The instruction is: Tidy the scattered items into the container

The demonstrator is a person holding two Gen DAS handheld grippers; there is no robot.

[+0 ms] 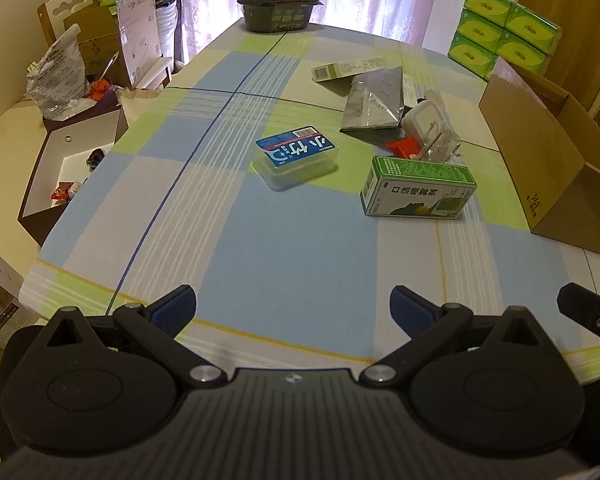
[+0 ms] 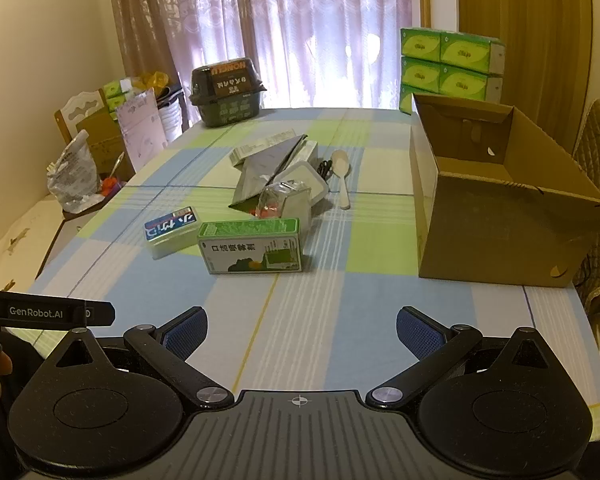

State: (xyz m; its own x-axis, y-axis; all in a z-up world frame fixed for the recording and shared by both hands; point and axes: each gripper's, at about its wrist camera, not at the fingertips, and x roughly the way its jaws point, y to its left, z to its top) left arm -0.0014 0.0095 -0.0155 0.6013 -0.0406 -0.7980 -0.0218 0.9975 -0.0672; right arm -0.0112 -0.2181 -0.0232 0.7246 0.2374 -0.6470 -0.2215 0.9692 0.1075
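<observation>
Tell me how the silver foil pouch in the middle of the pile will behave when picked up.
The silver foil pouch is creased and folded, so it will probably flop and bend rather than stay stiff. Its shiny surface may slip between the jaws. It looks flat and likely light, but it leans on the white container, so lifting it could nudge that.

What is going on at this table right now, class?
A person holds two grippers above a checked tablecloth; the left gripper and right gripper are open and empty. A green box, a blue-labelled plastic case, a silver pouch and a white spoon lie scattered. The open cardboard box stands to the right; nothing shows inside it.
</observation>
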